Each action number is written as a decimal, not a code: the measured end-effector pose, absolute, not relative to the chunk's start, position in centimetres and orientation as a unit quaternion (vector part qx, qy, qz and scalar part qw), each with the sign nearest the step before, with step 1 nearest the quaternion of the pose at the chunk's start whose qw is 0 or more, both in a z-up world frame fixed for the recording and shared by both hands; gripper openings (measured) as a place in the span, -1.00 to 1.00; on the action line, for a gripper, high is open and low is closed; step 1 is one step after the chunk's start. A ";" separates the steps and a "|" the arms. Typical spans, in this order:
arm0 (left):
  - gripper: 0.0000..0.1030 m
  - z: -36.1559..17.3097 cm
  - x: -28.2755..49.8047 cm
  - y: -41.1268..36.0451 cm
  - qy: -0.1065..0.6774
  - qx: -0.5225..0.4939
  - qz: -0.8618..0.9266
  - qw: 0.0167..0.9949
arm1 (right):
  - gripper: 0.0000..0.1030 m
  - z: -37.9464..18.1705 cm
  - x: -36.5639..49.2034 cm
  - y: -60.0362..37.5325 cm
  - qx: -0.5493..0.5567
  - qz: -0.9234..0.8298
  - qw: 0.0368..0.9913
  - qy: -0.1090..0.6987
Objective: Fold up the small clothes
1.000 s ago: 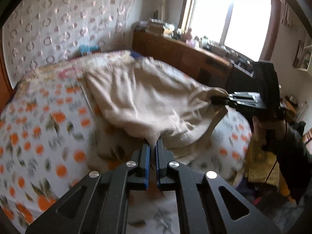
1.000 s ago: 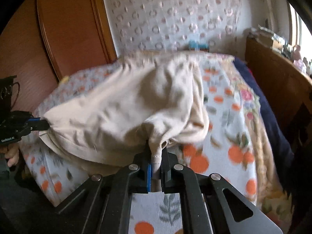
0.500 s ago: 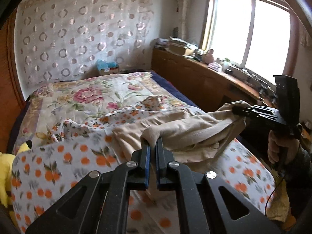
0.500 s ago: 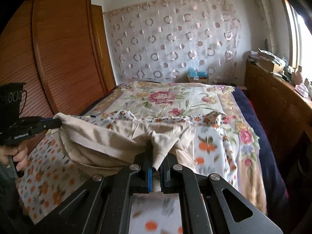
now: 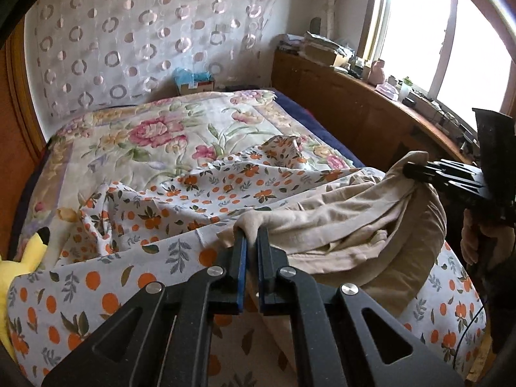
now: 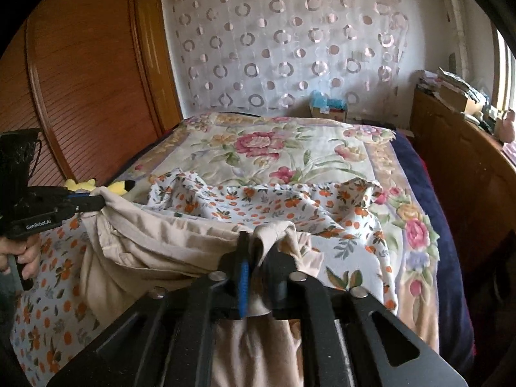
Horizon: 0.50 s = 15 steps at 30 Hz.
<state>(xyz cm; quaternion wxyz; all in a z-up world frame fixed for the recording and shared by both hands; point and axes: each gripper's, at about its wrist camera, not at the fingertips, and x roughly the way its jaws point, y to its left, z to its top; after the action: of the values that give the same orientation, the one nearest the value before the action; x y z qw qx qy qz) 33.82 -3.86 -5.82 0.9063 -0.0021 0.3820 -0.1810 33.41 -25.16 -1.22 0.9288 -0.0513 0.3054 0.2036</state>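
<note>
A beige garment (image 5: 338, 206) lies bunched across the near end of the bed, stretched between both grippers. My left gripper (image 5: 251, 235) is shut on one corner of it. In the right wrist view that gripper (image 6: 100, 201) shows at the left edge, pinching the cloth (image 6: 161, 242), with a hand on its grip. My right gripper (image 6: 259, 242) has its jaws opening. A fold of the beige cloth drapes over the tips and hangs loosely in the gap. From the left wrist view, the right gripper (image 5: 407, 169) sits at the far right with the cloth corner bunched at its tip.
A white sheet with orange print (image 5: 225, 190) is rumpled under the garment, over a floral quilt (image 5: 154, 129). A yellow plush toy (image 5: 29, 251) lies at the bed's left edge. A wooden cabinet (image 5: 354, 113) runs under the window, a wardrobe (image 6: 90, 80) stands on the other side.
Both grippers pulled back toward the foot of the bed and the raised garment came down onto the sheet. The right jaws, shut on the cloth before, now stand apart.
</note>
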 end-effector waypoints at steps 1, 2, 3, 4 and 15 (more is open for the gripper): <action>-0.85 -5.9 33.8 -3.8 0.386 -0.004 -0.184 0.904 | -0.16 -1.0 33.2 -25.2 -0.055 0.202 0.929 0.305; -0.74 -5.9 33.7 -3.7 0.385 -0.003 -0.186 0.904 | 0.03 -0.8 32.9 -25.3 -0.062 0.194 0.932 0.299; -0.62 -5.8 33.4 -3.5 0.379 -0.001 -0.187 0.906 | 0.24 -0.7 32.5 -25.5 -0.066 0.187 0.936 0.291; -0.32 -5.6 33.2 -3.5 0.376 0.000 -0.186 0.908 | 0.25 -0.5 32.1 -25.8 -0.069 0.184 0.938 0.285; -0.07 -7.9 30.3 -3.6 0.409 0.034 -0.212 0.887 | 0.25 -2.9 31.8 -25.8 -0.100 0.214 0.909 0.345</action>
<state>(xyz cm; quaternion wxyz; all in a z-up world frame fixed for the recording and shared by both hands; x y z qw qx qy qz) 30.26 -3.57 -7.91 0.8870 0.0343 0.4087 -0.2123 31.82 -25.76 -2.92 0.9086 -0.0999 0.3446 0.2137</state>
